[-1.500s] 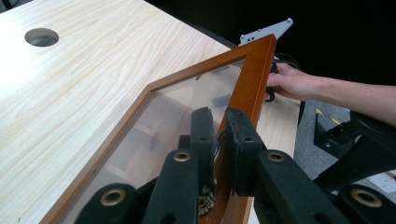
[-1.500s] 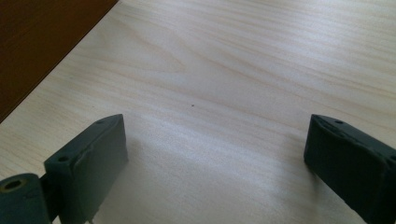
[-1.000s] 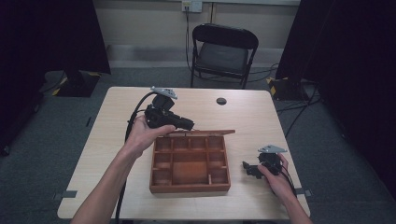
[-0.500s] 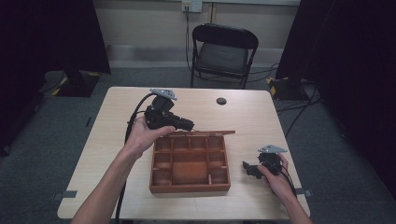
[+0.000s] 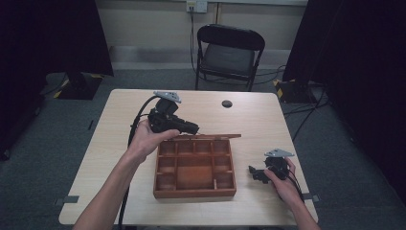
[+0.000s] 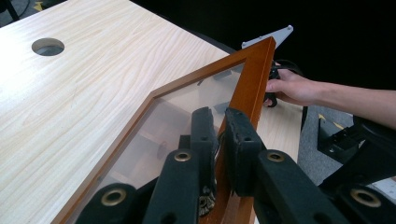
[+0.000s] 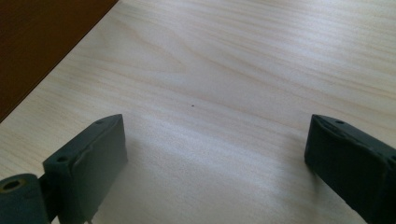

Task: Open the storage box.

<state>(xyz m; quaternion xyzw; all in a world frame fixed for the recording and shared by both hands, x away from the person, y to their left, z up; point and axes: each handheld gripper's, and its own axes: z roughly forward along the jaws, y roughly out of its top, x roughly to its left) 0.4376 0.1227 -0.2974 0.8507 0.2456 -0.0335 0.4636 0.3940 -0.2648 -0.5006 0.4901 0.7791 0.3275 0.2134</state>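
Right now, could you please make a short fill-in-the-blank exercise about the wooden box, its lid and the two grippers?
1. The left gripper is shut on the wooden frame of the glass ____.
2. The jaws of the right gripper stand ____, with nothing between them.
3. The right gripper rests on the table, to the ____ of the wooden box in the high view.
4. The box stands open and its compartments look ____.

Missing words: lid; open; right; empty

No writing, label, brand, number or sign can be read on anything here, in any of the views.
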